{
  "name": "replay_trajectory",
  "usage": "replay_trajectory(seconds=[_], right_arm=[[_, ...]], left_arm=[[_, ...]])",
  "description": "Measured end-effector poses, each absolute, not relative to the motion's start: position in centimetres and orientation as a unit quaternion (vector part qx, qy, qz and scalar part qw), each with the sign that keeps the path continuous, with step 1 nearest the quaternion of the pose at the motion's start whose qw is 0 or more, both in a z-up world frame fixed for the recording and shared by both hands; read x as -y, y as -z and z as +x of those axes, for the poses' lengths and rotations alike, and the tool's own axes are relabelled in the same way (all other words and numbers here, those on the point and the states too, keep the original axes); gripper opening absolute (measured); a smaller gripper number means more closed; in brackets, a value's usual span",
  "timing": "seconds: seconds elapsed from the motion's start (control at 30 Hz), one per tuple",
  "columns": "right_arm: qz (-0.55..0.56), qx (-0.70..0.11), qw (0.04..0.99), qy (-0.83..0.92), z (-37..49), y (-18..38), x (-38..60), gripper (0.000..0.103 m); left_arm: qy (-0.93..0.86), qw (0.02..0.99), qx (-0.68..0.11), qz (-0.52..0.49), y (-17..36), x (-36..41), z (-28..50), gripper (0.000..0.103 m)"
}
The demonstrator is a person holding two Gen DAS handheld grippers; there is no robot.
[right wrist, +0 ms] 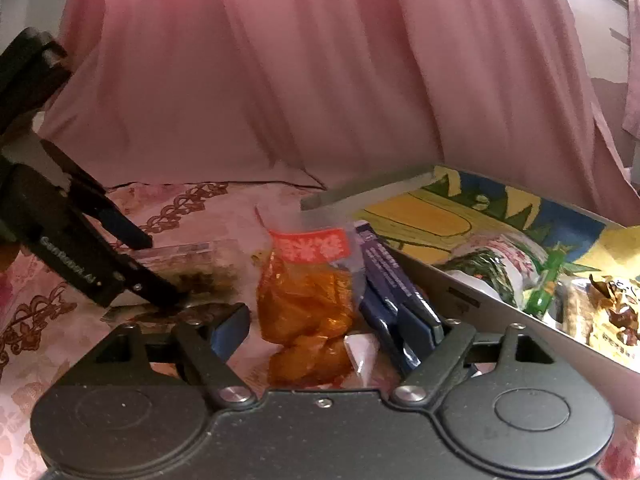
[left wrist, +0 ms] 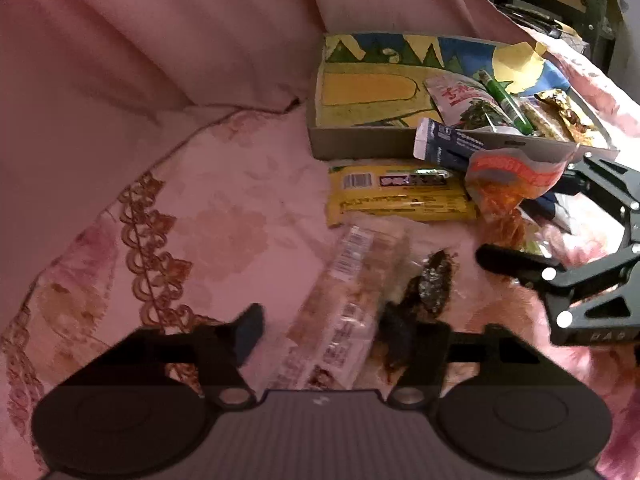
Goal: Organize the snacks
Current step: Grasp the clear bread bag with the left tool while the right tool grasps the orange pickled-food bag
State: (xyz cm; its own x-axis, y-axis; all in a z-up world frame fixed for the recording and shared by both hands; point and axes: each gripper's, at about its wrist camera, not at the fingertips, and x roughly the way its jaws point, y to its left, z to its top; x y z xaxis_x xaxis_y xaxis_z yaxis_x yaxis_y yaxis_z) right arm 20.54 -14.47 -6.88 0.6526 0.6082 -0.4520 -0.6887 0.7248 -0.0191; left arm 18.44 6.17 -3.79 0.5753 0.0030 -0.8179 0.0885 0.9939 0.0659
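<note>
Surface: a pink floral bedspread (left wrist: 224,216) is carrying the snacks, with plain pink cloth (right wrist: 320,80) hanging behind it.
Box: a shallow box (left wrist: 360,142) with a painted floor is sitting toward the far right of the bedspread; its near wall is facing the loose snacks.
In the box: a green-leaf pouch (left wrist: 468,106), a green pen (left wrist: 506,100) and a gold wrapper (left wrist: 560,110) are lying at its right end.
Yellow pack (left wrist: 400,200): lying flat just beside the box's near wall.
Blue pack (right wrist: 396,292): leaning against the box's near wall, right of the orange pouch.
Orange pouch (right wrist: 304,300): standing between the right gripper's fingers; the left wrist view shows it beside the yellow pack.
Clear pack (left wrist: 344,304): lying between the left gripper's fingers, blurred.
Dark snack (left wrist: 432,284): lying just right of the clear pack, touching the right-hand finger.
Left gripper (left wrist: 332,332): jaws are standing partly apart around the clear pack; whether the pads are pressing it I cannot tell.
Right gripper (right wrist: 336,328): jaws are standing fairly wide around the orange pouch, and the pads are not touching it.
</note>
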Motion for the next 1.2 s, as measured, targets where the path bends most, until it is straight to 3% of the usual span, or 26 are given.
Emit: replay_trajectory(seconds=[0.4, 0.63, 0.87, 1.2], right_arm=[[-0.138, -0.21, 0.899, -0.358, 19.2, 6.9, 14.1, 0.073], [-0.161, -0.219, 0.889, -0.368, 19.6, 7.9, 13.5, 0.073], [-0.129, -0.228, 0.893, -0.367, 20.2, 7.3, 14.3, 0.043], [-0.163, -0.234, 0.891, -0.353, 15.8, 6.1, 14.9, 0.04]], left_arm=[[-0.004, 0.869, -0.492, -0.049, 3.6, -5.3, 17.0, 0.044], [-0.018, 0.866, -0.498, -0.043, 3.8, -3.6, 16.7, 0.042], [-0.024, 0.869, -0.492, -0.051, 3.7, -3.2, 16.2, 0.04], [-0.012, 0.883, -0.461, -0.083, 3.3, -0.7, 12.4, 0.04]])
